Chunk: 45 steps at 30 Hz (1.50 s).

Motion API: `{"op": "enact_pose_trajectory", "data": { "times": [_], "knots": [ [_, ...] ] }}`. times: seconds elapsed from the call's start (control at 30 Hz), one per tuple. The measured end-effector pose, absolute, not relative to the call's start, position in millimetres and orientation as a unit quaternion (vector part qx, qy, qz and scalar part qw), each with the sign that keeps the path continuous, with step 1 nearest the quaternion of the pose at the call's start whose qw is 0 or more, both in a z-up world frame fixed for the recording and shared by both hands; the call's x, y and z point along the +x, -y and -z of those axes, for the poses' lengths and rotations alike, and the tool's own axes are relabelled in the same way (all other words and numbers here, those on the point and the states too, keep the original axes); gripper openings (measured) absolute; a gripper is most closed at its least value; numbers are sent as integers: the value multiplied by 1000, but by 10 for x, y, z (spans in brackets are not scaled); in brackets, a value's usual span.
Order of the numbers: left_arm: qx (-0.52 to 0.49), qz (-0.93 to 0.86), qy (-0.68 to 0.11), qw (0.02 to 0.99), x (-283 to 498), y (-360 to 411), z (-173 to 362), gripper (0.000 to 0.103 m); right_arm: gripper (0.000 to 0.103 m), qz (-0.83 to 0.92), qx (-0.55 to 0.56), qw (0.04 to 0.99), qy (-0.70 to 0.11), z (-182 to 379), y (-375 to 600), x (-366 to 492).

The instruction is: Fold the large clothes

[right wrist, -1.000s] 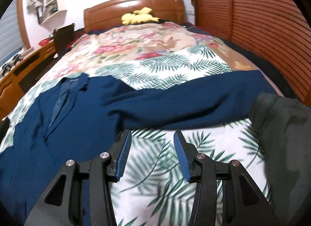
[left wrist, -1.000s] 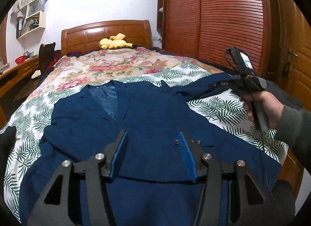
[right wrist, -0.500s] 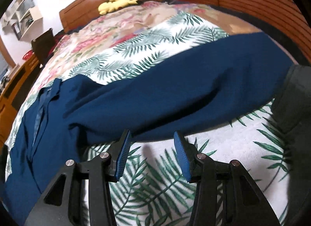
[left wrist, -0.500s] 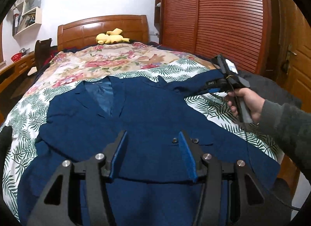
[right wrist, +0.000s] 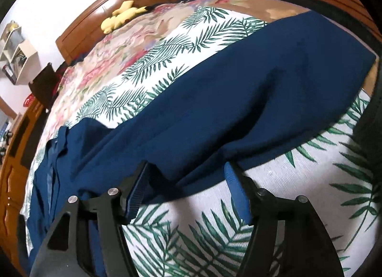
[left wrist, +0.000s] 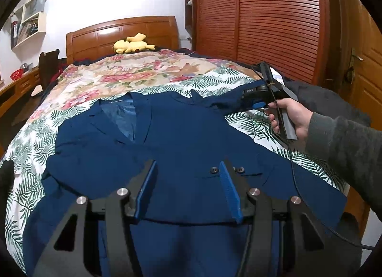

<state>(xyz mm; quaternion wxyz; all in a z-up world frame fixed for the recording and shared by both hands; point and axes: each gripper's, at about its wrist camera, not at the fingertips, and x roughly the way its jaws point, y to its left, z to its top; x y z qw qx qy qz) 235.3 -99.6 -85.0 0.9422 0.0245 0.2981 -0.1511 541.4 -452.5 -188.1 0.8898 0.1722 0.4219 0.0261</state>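
Hardly begun, I judge: the blue jacket point(left wrist: 172, 148) lies spread flat on the bed point(left wrist: 133, 74), no fold made, its sleeve point(right wrist: 238, 110) stretching toward two o'clock, the right tongs point(right wrist: 186, 181) opening astride its edge, left tongs point(left wrist: 188, 188) spread, pinching nothing.

My right gripper point(right wrist: 186, 176) is opening its jaws around the lower edge of the navy jacket's sleeve point(right wrist: 238, 100) on the fern-print bedspread point(right wrist: 298, 181).
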Motion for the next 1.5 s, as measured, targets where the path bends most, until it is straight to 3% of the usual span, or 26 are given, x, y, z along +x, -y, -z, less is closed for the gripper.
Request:
{"op": "enact_pose_trajectory", "data": {
  "times": [0.1,0.2,0.27,0.3,0.37,0.47,0.87,1.13,1.2,1.33,1.5],
  "knots": [
    [26,148,-303,941,2368,995,869,53,65,-19,145,895,-422,1881,4445,5480],
    [24,149,-304,940,2367,992,877,53,46,-8,114,895,-430,1907,4387,5557],
    [25,149,-305,940,2371,985,879,53,24,-4,107,895,-433,1923,4396,5596],
    [25,149,-305,940,2372,986,878,53,18,-4,104,894,-436,1931,4405,5619],
    [25,149,-306,940,2371,990,877,53,7,-6,97,894,-436,1927,4401,5636],
    [28,148,-305,940,2367,993,869,53,0,-18,81,903,-421,1858,4355,5592],
    [22,137,-296,945,2312,849,826,53,0,-216,-4,924,-315,934,3285,4822],
    [14,124,-288,949,2285,751,798,53,1,-288,-97,886,-351,961,2533,4307],
    [14,123,-289,949,2276,739,804,53,5,-279,-103,889,-349,922,2553,4295],
    [18,124,-286,950,2244,737,798,53,31,-266,-109,897,-336,762,2681,4239],
    [15,124,-284,951,2243,699,791,53,37,-246,-119,902,-335,586,2827,4228]
  ]
}}
